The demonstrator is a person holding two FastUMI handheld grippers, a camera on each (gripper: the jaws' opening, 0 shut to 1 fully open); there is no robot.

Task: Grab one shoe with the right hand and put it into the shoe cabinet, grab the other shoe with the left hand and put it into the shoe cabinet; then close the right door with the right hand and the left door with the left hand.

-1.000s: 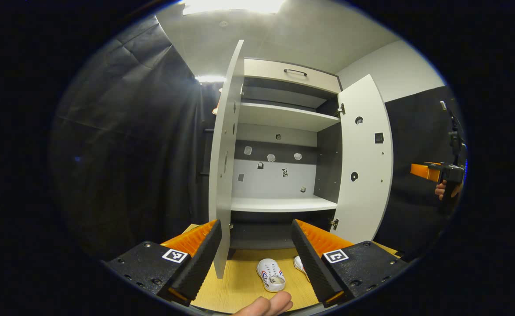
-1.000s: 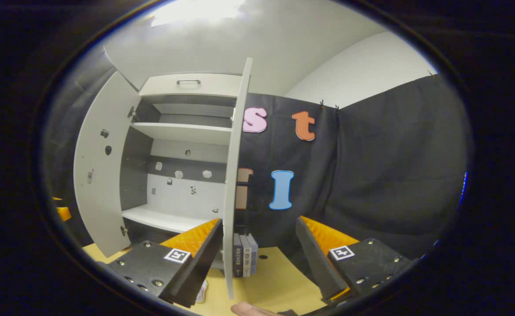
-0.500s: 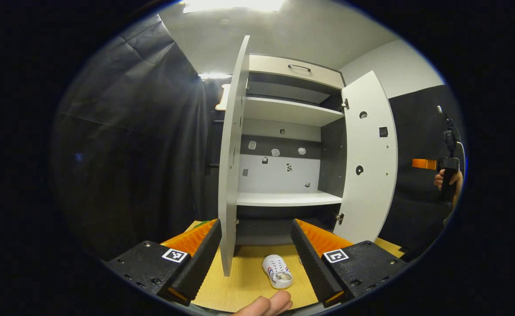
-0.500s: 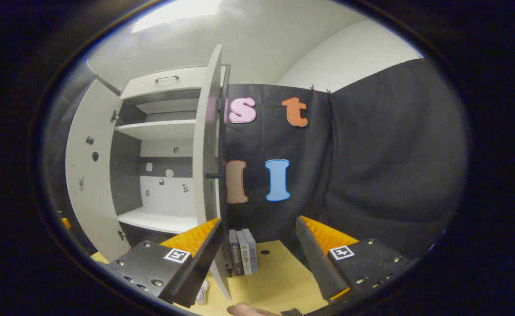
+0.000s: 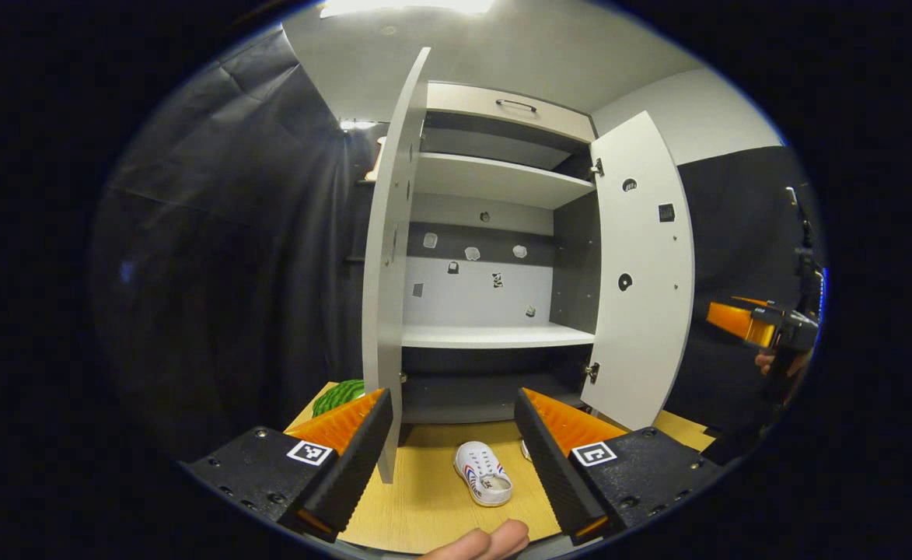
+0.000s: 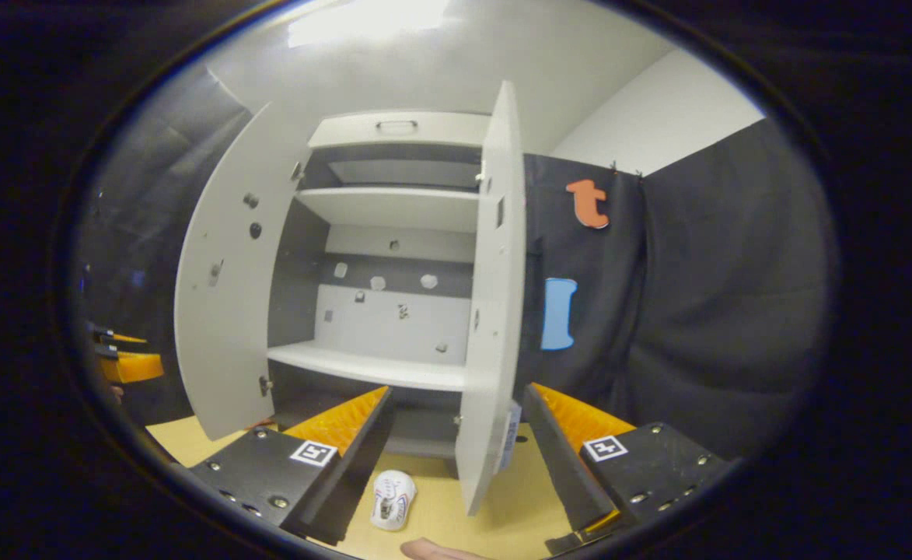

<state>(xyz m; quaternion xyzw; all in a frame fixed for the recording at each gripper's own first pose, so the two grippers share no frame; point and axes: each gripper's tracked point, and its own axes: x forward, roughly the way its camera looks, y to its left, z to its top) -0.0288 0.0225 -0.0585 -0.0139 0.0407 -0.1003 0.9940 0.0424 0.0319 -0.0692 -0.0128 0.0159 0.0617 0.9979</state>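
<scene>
We held both tongs released and empty above the bench [image 5: 432, 513], facing the shoe cabinet [image 5: 494, 233] with both doors swung wide. In the left gripper view our left tongs [image 5: 452, 443] framed one white shoe [image 5: 483, 482] lying on the bench in front of the cabinet, and a sliver of what we took for the second shoe [image 5: 526, 449] showed just beside the right-hand finger. In the right gripper view our right tongs [image 6: 456, 443] hung over a shoe [image 6: 393, 499] near the foot of the right door [image 6: 487, 311]. Neither shoe was in the cabinet yet.

We judged the main risk to be that door edge: it stood between the right tongs' fingers in that view, so a straight descent could knock the door or trap it instead of the shoe. The left door [image 5: 386, 295] sat likewise close to our left tongs. The shoes lay near each other, so reaching with both tongs together could make them collide.
</scene>
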